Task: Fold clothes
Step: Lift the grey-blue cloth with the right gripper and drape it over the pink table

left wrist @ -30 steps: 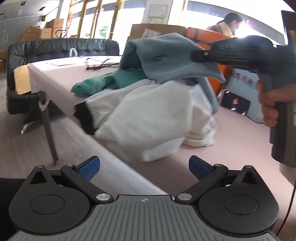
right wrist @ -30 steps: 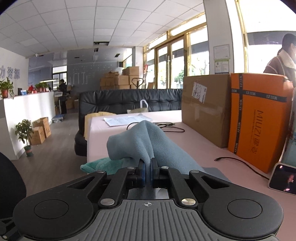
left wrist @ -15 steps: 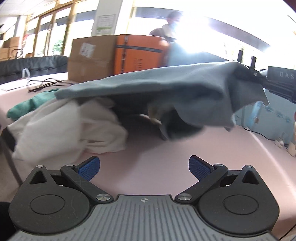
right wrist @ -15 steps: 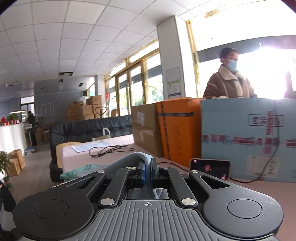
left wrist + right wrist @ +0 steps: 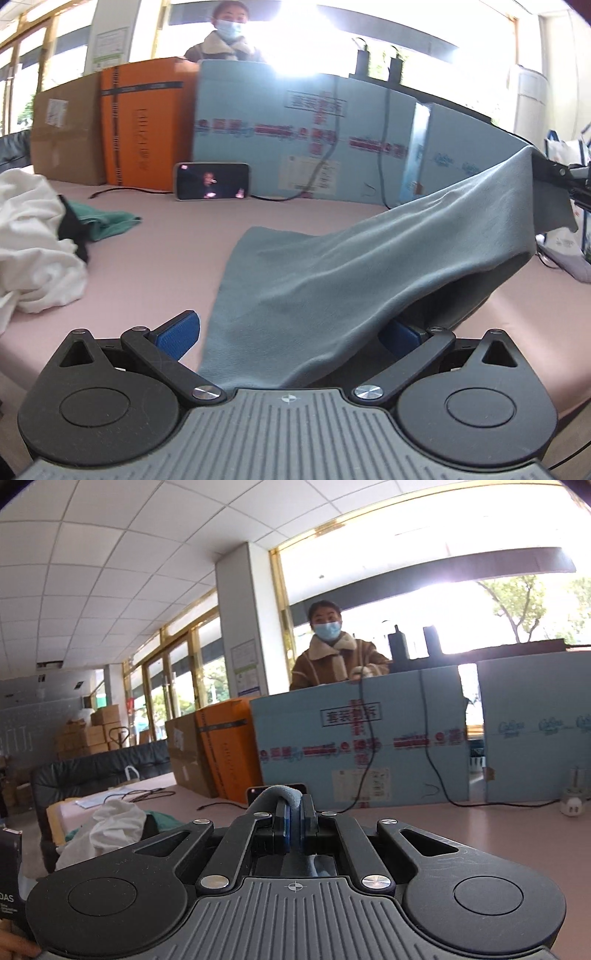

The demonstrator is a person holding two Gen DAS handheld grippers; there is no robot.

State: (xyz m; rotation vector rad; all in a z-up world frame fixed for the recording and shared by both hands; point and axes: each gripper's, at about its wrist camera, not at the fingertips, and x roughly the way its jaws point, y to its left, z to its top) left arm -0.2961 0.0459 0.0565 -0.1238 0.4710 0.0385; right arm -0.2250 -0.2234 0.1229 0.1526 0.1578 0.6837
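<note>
Grey-blue garment [image 5: 332, 266]: soft, light, likely to sag; best pinched along an edge. Right gripper [image 5: 293, 830] clamped on fabric; left gripper [image 5: 291, 332] wide apart, gripping nothing.

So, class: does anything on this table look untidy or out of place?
Yes. A white garment and a green one lie crumpled in a heap at the table's left end, unfolded. The grey cloth hangs unevenly from the right gripper.
</note>
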